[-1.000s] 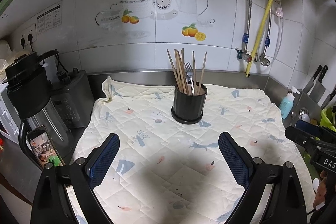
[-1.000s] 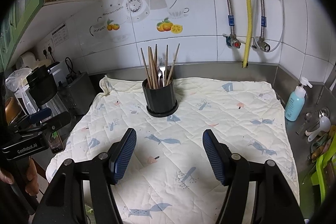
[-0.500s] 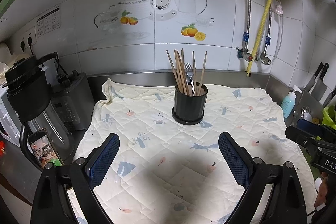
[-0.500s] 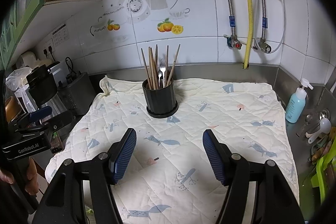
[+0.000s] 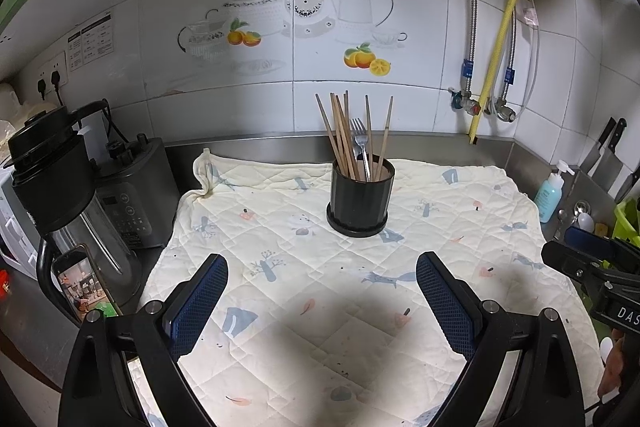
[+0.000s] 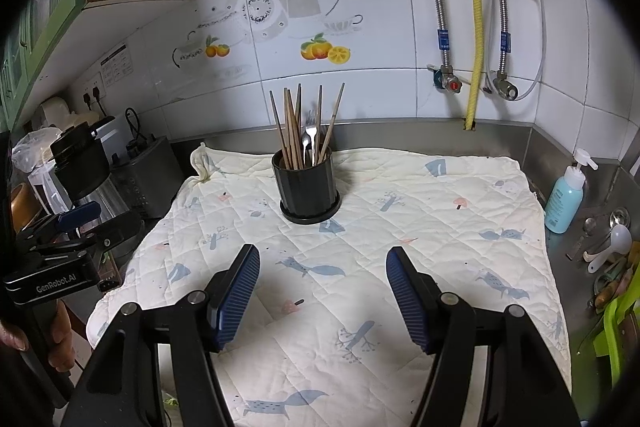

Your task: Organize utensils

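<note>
Left wrist view: I held the left gripper (image 5: 318, 289) with fingers (image 5: 198, 301) spread and empty above the cloth (image 5: 280, 227). The holder (image 5: 360, 201) stood upright near the table's back edge, with chopsticks (image 5: 340, 137) and a fork (image 5: 361, 143) leaning loosely inside. I judged that a careless reach could knock the sticks and tip the holder.

Right wrist view: my right gripper (image 6: 322, 293) was likewise open and empty, well short of the holder (image 6: 306, 187). I judged the slim sticks (image 6: 294, 127) might slip from the pads, and both grippers converging could collide.
</note>
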`<state>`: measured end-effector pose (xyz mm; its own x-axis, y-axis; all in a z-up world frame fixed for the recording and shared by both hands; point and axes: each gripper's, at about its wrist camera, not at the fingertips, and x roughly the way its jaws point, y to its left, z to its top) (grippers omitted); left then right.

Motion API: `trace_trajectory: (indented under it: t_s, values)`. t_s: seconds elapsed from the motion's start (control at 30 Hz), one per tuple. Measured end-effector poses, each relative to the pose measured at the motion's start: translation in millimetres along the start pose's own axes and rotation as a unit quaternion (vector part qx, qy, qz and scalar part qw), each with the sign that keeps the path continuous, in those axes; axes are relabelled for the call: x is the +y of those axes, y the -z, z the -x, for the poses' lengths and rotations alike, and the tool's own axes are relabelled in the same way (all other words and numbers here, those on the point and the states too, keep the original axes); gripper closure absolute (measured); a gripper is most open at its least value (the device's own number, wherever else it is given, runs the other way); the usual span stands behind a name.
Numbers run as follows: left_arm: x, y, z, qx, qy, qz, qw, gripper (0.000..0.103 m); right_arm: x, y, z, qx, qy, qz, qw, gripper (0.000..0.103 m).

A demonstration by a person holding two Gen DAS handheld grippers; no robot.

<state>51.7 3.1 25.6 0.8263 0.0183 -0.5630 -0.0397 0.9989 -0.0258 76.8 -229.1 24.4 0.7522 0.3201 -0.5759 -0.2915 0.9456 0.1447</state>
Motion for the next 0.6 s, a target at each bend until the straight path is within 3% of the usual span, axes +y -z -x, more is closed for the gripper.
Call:
trace_trajectory:
  t_s: [0.6]
  values:
    - [2.8, 1.2, -0.2, 0.000, 0.000, 0.001, 1.0000, 0.001, 4.1, 2.1, 0.5, 0.001, 0.001, 0.001, 1.000, 0.031]
